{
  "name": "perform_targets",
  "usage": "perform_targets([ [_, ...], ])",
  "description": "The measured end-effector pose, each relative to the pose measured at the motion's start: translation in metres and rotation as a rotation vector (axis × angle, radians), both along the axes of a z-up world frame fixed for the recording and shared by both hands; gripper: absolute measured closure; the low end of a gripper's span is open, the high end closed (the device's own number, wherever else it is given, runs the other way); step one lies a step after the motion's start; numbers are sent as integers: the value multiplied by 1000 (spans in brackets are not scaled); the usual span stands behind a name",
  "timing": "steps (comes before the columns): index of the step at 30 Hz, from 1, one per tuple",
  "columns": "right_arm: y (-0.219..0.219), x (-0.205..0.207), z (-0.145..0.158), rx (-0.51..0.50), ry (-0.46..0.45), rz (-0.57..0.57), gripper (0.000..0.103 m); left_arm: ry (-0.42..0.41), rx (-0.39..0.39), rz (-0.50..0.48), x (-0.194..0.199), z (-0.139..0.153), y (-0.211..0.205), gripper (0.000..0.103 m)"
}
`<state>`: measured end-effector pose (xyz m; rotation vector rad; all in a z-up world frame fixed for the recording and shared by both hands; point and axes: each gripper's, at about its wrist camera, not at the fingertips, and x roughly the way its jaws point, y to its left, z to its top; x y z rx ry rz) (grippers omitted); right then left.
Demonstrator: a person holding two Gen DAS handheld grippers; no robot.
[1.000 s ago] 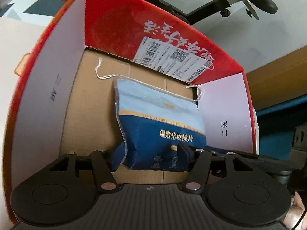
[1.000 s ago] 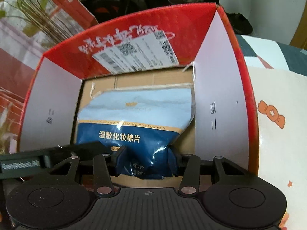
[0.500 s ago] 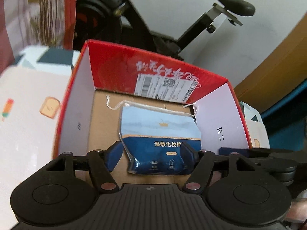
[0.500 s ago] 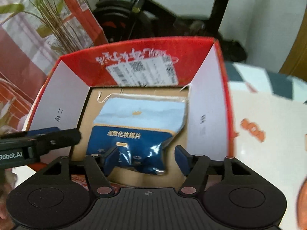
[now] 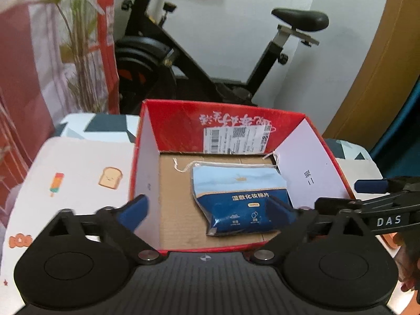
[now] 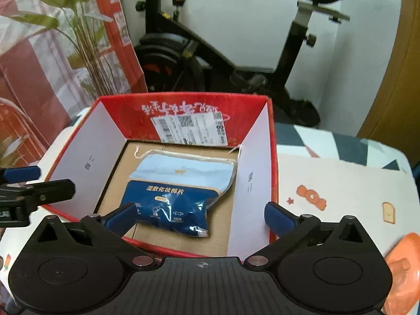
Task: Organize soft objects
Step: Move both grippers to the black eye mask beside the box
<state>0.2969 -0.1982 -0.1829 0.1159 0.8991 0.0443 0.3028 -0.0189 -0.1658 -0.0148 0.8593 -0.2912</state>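
Two handheld grippers are tilting downward over one open red box [image 5: 183,120]; the left gripper [image 5: 207,210] is hovering above the box's near rim, its jaws having just been opening and now spread wide with nothing pressed between them; its left fingertip is showing over the box's left wall and its right one over the pouch's near right corner; the right gripper [image 6: 202,218] is hanging in a like pose, jaws likewise just opened wide and clasping nothing; each gripper's blue-tipped fingers are reaching into the other camera's view from the side; part of a hand is showing at the right edge of the left wrist view.

One blue pouch of cotton pads [image 5: 236,197] is lying flat on the cardboard floor of the box, toward its right wall; its long axis is running near to far, the pale blue drawstring end pointing to the far wall and the dark blue bottom toward the cameras; its white cord is trailing along the far floor.

The box is sitting on a table with a cartoon-print cloth [image 6: 341,183]; one exercise bike [image 5: 210,60] and one leafy plant [image 6: 78,39] are standing beyond it.
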Motion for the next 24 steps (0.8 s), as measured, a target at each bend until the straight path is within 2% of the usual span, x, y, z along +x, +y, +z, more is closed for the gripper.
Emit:
perform_targets([
  [4,0,-21,4,0,-70,-6,0,-66,29,10,-20,5,5,0],
  [9,0,-57,6,-29,-232,-22,0,-125,15,29,-39,7,12,0],
  [12,-2,-76,1,17,-274,-23,0,-159,5,52,-52,5,18,0],
  [16,-9,-95,-18,109,-289,-77,0,-184,-16,84,-69,-2,26,0],
  [20,-5,-105,-41,96,-272,-103,4,-141,-80,152,-79,-13,37,0],
  [22,-2,-107,-51,99,-239,-92,11,-119,-118,180,-82,-21,42,1],
  [24,1,-109,-58,107,-222,-79,14,-96,-122,188,-83,-30,46,2],
])
